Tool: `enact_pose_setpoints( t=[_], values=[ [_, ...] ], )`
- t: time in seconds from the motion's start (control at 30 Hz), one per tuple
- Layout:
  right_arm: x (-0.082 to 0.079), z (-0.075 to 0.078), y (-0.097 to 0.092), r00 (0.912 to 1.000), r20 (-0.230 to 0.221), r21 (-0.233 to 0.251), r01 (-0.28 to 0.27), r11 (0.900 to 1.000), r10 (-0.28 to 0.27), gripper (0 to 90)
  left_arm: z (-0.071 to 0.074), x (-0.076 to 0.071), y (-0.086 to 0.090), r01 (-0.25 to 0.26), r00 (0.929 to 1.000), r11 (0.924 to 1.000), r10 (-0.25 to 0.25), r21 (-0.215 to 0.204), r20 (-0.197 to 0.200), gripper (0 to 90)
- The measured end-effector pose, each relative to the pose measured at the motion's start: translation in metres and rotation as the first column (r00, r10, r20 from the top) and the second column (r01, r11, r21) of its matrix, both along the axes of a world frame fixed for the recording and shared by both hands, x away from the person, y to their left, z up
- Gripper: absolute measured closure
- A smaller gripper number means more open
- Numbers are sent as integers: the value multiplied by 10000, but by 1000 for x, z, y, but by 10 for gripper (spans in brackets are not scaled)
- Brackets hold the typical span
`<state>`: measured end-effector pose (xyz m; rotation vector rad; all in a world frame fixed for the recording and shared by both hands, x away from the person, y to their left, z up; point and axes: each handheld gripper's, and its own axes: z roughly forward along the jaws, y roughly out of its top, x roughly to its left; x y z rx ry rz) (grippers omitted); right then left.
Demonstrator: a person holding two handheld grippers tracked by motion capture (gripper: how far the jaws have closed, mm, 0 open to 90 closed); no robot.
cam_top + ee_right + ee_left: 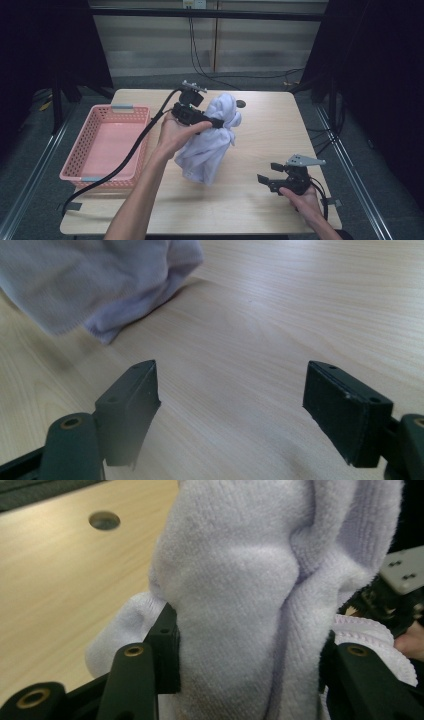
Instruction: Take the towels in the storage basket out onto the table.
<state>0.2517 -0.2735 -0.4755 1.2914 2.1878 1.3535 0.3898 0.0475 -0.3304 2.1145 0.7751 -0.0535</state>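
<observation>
Right, from the high view I've got the left claw clamped on the white towel near its top w/ the rest of the cloth hanging below it, lowest corner touching the counter. Left gripper view gives what the high one can't: both pads pressed into a thick bunched fold of towel, cloth bulging past them on both sides, plus a round hole in the counter beyond. Right claw sits low over the counter, jaws wide apart, nothing btwn them. Its own view shows the towel's corner ahead and left of the jaws, well apart. Pink basket sits on the far side of the left claw from the right one.
</observation>
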Motion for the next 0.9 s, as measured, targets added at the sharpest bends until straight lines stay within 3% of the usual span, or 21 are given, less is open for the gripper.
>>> enact_pose_setpoints(
  t=[0.03,0.07,0.1,0.2,0.27,0.3,0.33,0.4,0.5,0.6,0.77,0.8,0.9],
  values=[
    [0,0,0,10000,-27,-1,14,10000,-14,219,0,0,0,0,10000,10000,0,0,0,492],
    [0,0,0,10000,-44,12,10,10000,-10,220,-15,-2,-5,44,10000,10000,-44,75,-76,489],
    [0,0,0,10000,-44,12,10,10000,-10,220,-15,-2,-5,44,10000,10000,-44,75,-76,488],
    [1,0,0,10000,-29,14,-16,10000,16,220,-35,-6,-15,313,9994,9989,-308,337,-168,478],
    [0,0,1,10000,-45,-14,-27,10000,27,220,-47,-11,-21,403,9990,9991,-400,165,-172,465],
    [0,0,0,10000,3,-11,-55,10000,55,220,-62,-15,-28,460,9988,9987,-456,219,-182,451],
    [0,0,0,10000,3,-11,-55,10000,55,220,-62,-15,-28,460,9988,9987,-456,219,-182,441],
    [-1,0,0,10000,11,-18,-39,10000,39,223,-79,-16,-33,525,9985,9967,-515,612,-177,427],
    [-2,1,1,9999,109,-91,-32,10000,33,226,-105,-17,-39,512,9975,9968,-481,618,-516,421],
    [-2,1,1,9999,74,-71,-97,9999,97,226,-123,-23,-48,738,9963,9934,-695,881,-503,355],
    [-3,1,2,9999,54,-63,-119,9999,119,225,-135,-25,-49,758,9957,9956,-726,553,-583,262],
    [-4,1,2,9999,89,-71,-132,9999,133,224,-132,-28,-48,732,9970,9949,-713,695,-301,244],
    [-4,1,1,9999,62,-90,-94,9999,95,224,-127,-28,-46,663,9975,9959,-645,614,-304,217]
  ],
)
